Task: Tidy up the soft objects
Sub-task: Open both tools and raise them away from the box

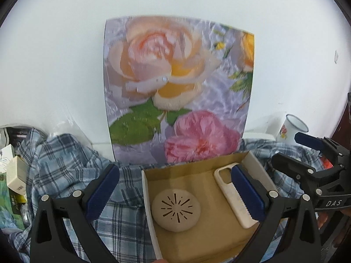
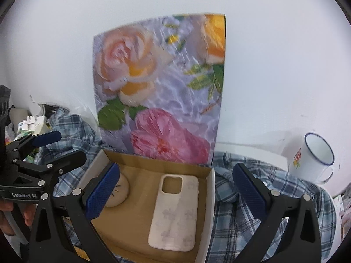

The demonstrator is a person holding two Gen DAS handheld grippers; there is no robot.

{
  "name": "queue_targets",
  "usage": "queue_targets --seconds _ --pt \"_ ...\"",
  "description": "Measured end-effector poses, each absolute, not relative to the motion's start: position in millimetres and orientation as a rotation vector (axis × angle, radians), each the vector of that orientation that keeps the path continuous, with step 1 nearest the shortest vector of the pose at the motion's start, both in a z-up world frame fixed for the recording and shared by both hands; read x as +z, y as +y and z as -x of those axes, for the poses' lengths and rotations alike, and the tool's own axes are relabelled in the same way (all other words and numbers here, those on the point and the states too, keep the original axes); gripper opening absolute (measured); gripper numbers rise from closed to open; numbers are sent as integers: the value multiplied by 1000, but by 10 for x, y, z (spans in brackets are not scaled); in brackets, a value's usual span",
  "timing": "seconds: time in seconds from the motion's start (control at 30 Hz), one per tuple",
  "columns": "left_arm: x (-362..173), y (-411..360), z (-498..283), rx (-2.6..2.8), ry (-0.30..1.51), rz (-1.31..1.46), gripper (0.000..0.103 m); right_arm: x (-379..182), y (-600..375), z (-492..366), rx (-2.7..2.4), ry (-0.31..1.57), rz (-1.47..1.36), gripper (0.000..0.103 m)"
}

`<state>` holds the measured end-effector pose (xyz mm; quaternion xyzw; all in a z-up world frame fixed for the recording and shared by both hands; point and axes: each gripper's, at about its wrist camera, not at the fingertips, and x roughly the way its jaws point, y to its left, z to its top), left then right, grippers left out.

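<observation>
Inside the shallow brown cardboard box [image 2: 140,171], the cream silicone phone case [image 2: 173,214] lies flat, long axis running toward the floral lid [image 2: 160,87], camera cutout farthest; a round slotted beige disc [image 1: 175,210] sits beside it. Both left gripper [image 1: 175,195] and right gripper [image 2: 175,195] hover with jaws apart, empty.
</observation>
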<state>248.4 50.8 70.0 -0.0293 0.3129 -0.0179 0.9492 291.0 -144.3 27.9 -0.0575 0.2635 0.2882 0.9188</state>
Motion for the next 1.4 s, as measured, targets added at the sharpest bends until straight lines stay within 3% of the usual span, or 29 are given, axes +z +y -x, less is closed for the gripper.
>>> queue_targets --seconds 0.83,1.4 --pt "1568 393 -1778 -75 416 33 103 1024 -1733 -2332 670 379 87 102" --pt "1941 322 -1363 -197 364 58 103 1402 -1936 -1882 712 275 59 103"
